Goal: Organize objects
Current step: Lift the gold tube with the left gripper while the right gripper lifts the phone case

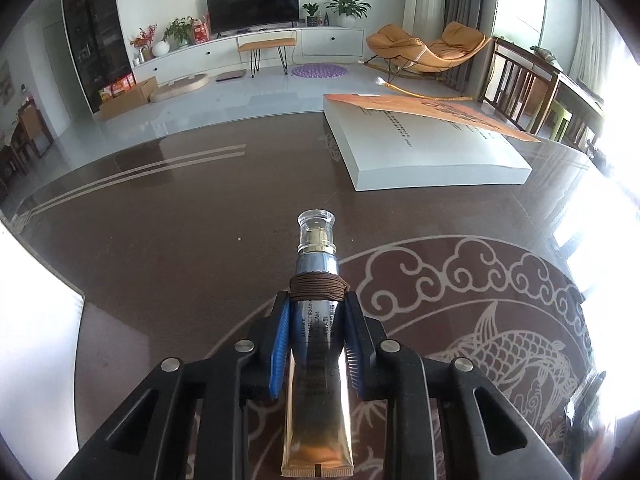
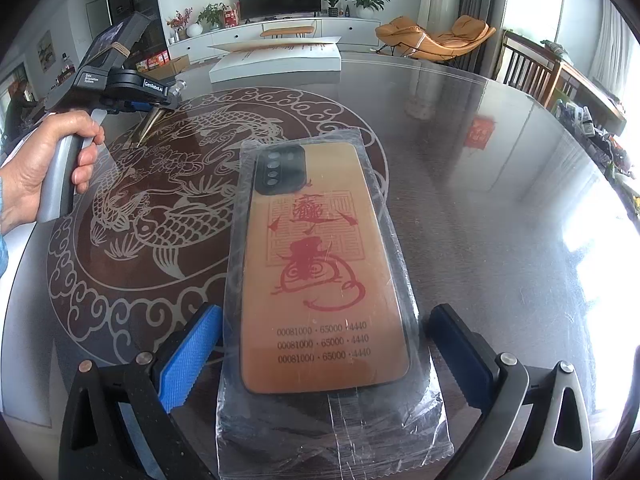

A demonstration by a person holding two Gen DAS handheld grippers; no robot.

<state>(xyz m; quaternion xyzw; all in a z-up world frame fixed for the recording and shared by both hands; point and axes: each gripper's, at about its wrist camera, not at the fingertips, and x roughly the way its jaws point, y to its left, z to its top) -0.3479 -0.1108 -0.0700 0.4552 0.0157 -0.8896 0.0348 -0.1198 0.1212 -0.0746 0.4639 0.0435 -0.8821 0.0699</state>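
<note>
My left gripper (image 1: 318, 304) is shut on a gold and silver cream tube (image 1: 318, 344) with a clear cap and brown cord wound round its neck, held above the dark table. In the right wrist view the left gripper (image 2: 170, 94) shows at the far left with the tube's crimped end (image 2: 146, 130) hanging toward the table. My right gripper (image 2: 324, 344) is open, its fingers on either side of an orange phone case (image 2: 320, 256) in a clear plastic bag lying flat on the table. The pads stand apart from the bag's edges.
A thick white book with an orange cover (image 1: 424, 144) lies at the far side of the round glass-topped table (image 2: 500, 200), also seen in the right wrist view (image 2: 276, 60). Wooden chairs (image 2: 532, 72) stand beyond the right edge. Clutter sits at the far right (image 2: 600, 136).
</note>
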